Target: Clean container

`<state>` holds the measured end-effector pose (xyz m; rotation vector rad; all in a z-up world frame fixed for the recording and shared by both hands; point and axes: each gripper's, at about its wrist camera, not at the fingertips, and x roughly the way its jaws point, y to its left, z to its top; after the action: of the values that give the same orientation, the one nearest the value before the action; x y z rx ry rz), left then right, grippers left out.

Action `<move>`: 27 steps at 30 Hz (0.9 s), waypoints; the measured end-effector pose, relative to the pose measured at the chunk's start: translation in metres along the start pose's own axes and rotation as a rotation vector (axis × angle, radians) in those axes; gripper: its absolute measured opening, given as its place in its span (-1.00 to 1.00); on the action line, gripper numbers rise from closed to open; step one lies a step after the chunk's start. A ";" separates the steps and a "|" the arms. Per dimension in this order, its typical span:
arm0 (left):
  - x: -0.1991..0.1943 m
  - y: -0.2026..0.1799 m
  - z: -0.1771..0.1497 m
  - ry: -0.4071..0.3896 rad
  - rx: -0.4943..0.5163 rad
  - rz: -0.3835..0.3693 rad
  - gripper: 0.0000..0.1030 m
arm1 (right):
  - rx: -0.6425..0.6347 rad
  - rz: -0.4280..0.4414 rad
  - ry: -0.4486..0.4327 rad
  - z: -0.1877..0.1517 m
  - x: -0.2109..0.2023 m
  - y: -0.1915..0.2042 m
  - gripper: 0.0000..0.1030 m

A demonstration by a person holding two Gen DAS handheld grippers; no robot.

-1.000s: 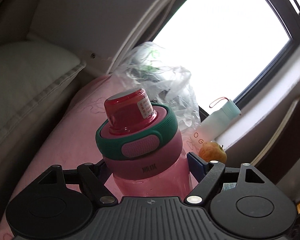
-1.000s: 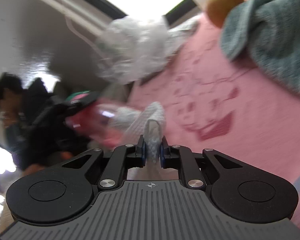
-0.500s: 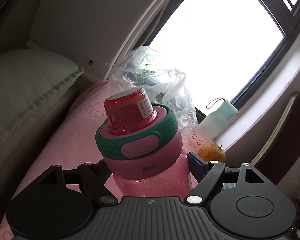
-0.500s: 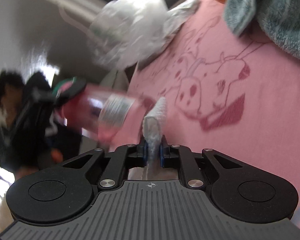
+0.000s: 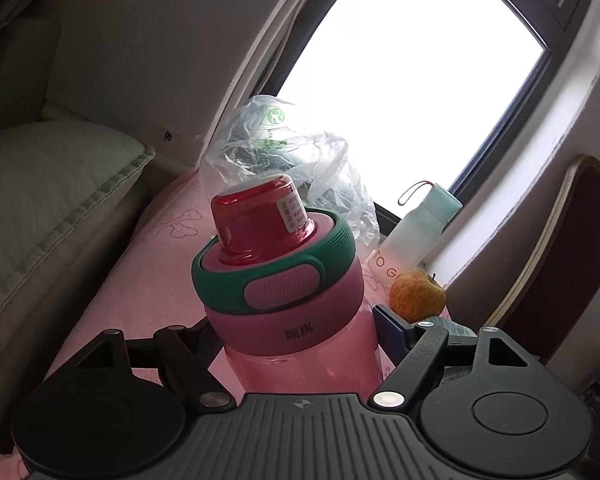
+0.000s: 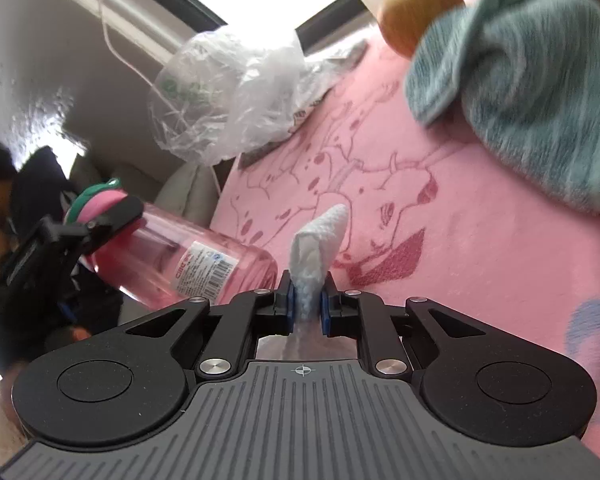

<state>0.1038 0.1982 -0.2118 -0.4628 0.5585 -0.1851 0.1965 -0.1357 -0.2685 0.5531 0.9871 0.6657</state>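
The left gripper [image 5: 296, 326] clamps one pink bottle [image 5: 296, 344]; the right gripper [image 6: 307, 306] pinches one white tissue [image 6: 320, 236] above open pink cloth [image 6: 480, 248], bottle just beside.

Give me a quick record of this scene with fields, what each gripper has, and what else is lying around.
left gripper: shut on the pink bottle, gripping just below its lid
bottle lid: on, green band, red cap
right gripper: shut on a white tissue
tissue to bottle: apart, not touching
surface: pink cloth with cartoon print
other items: teal towel, apple, plastic bag, frosted bottle by the window
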 end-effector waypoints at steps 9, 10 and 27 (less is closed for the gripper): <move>-0.008 -0.014 -0.007 -0.010 0.075 -0.001 0.47 | -0.094 0.305 0.140 -0.017 -0.020 0.011 -0.68; -0.009 -0.018 -0.008 -0.011 0.099 -0.003 0.46 | -0.108 0.307 0.112 -0.015 -0.029 0.013 -0.68; -0.013 -0.135 -0.064 0.046 0.772 0.122 0.42 | -0.070 -0.325 -0.140 -0.001 -0.054 -0.024 -0.71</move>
<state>0.0517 0.0586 -0.1904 0.3255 0.5148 -0.2768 0.1806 -0.1910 -0.2545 0.3610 0.8932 0.3646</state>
